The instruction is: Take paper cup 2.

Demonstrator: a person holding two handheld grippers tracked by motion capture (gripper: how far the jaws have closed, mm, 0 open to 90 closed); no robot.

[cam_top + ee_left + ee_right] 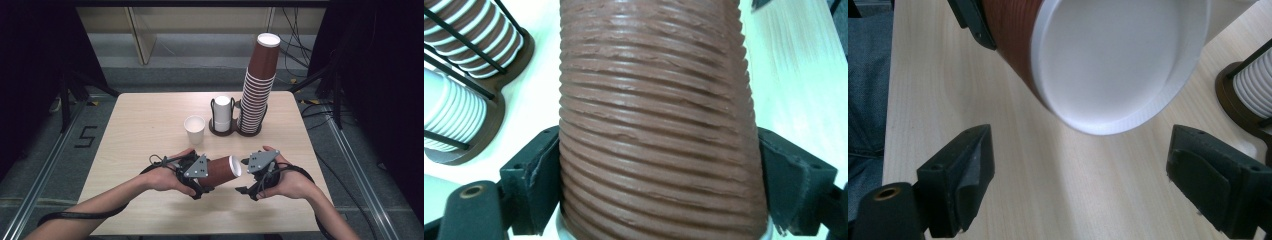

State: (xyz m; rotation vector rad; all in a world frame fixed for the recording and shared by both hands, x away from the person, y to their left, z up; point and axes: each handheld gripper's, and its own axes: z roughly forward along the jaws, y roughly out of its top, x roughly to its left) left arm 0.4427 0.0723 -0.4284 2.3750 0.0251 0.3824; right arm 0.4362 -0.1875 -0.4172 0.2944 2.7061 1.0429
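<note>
The left hand-held gripper [200,175] is clamping a ribbed brown paper cup [222,171] sideways above the tabletop [145,130]. The cup's white mouth is facing the right hand-held gripper [248,176], whose jaws are gaping, gripping nothing.

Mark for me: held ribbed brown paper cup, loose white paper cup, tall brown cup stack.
ribbed brown paper cup [220,172], high view, ribbed side wall
white paper cup [194,131], high view, outer side wall
tall brown cup stack [257,95], high view, mid-stack rims
</note>
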